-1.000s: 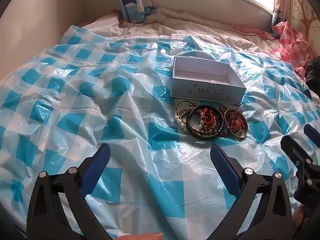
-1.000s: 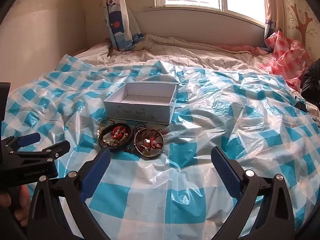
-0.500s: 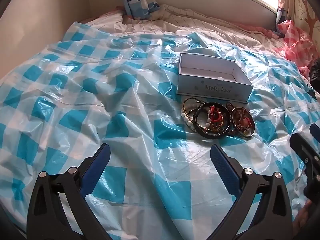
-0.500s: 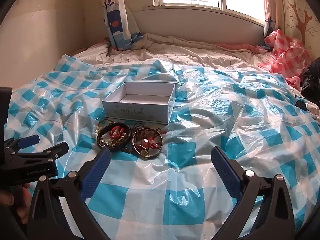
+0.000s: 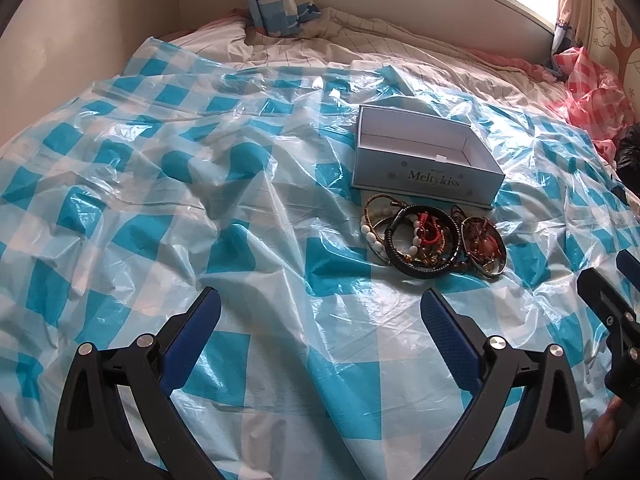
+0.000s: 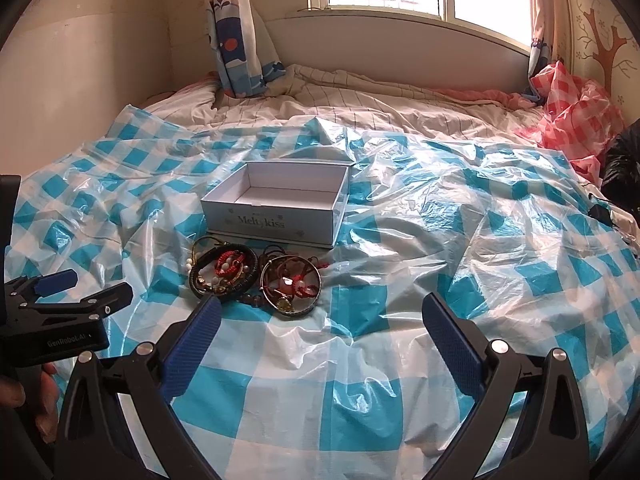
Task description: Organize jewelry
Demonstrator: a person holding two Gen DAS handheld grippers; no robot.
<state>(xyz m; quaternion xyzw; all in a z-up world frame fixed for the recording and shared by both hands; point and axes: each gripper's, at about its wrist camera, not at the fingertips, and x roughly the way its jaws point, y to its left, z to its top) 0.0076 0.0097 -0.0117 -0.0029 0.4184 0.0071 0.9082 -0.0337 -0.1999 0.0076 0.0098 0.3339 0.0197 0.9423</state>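
Nothing sorted: white box (image 6: 276, 210) empty, bracelet pile (image 6: 256, 278) just near of it, left gripper (image 5: 320, 316) and right gripper (image 6: 320, 320) spread, empty.

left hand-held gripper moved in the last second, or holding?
Yes. The left hand-held gripper has advanced toward the Meltykiss box: in its own view the box and bracelet pile loom larger and lower, and the window is mostly cropped out.

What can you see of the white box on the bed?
The white box is a shallow rectangular tray without a lid, cardboard by its look, with "Meltykiss" printed on the near wall. It looks empty inside. It sits upright on the blue checked plastic sheet, just behind the pile of bracelets, which lies close against its front. Neither gripper touches it.
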